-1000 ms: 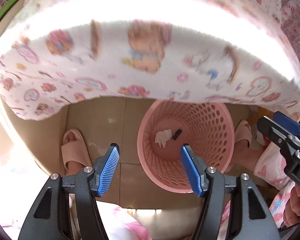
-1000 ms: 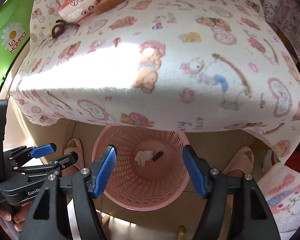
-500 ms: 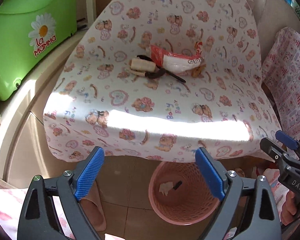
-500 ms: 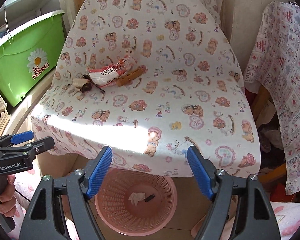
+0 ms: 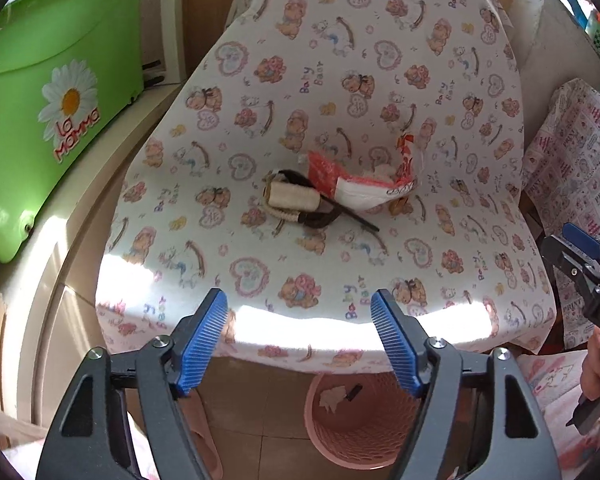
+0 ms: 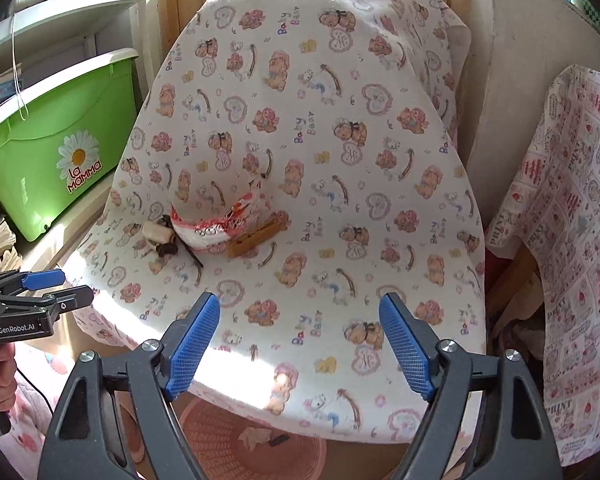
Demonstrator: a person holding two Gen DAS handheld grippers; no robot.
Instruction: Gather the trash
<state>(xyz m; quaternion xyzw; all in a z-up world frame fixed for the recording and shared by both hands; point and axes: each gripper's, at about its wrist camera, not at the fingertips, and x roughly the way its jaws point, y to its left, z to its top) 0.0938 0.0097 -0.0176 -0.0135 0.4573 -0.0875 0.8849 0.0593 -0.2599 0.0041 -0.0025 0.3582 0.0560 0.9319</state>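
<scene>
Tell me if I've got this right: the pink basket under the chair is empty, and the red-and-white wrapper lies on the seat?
Not quite. The pink basket isn't empty: the left wrist view shows a crumpled tissue and a small dark piece inside. The red-and-white wrapper does lie on the seat.

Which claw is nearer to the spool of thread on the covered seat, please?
Left, though narrowly. The left claw hangs at the seat's front edge almost straight before the spool; the right claw sits off to the spool's right. Both are open and empty.

White cloth [image 5: 340,80] printed with teddy bears and pink hearts, red-and-white wrapper [image 5: 364,184], pink perforated basket [image 5: 364,432], lime-green bin [image 5: 40,120] with daisy, blue claw pads [image 5: 202,344]
</scene>
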